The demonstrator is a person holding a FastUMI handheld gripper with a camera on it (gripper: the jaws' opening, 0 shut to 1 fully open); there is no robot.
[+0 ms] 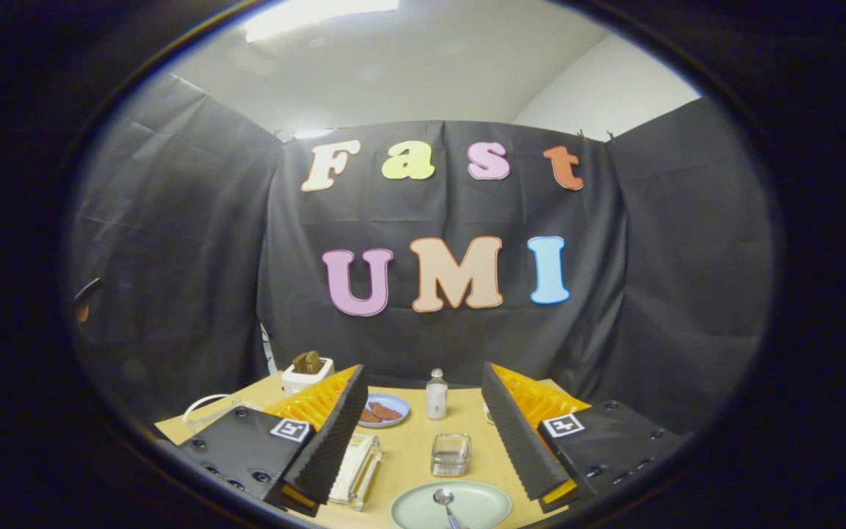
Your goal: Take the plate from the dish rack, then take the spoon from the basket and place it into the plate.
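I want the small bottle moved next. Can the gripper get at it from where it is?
Probably yes: the gripper is open, and the bottle stands beyond the jaws, though the clear basket sits partly in line.

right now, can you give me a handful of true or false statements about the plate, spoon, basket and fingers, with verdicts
1. The spoon lies in the pale green plate. True.
2. The gripper is shut on the spoon. False: its fingers stand wide apart, holding nothing.
3. The clear basket sits on the table just beyond the plate. True.
4. The small blue plate is bare. False: brown food pieces lie on it.
5. A small bottle stands upright beyond the basket. True.
6. The bottle stands in the green plate. False: it stands on the table, further back.
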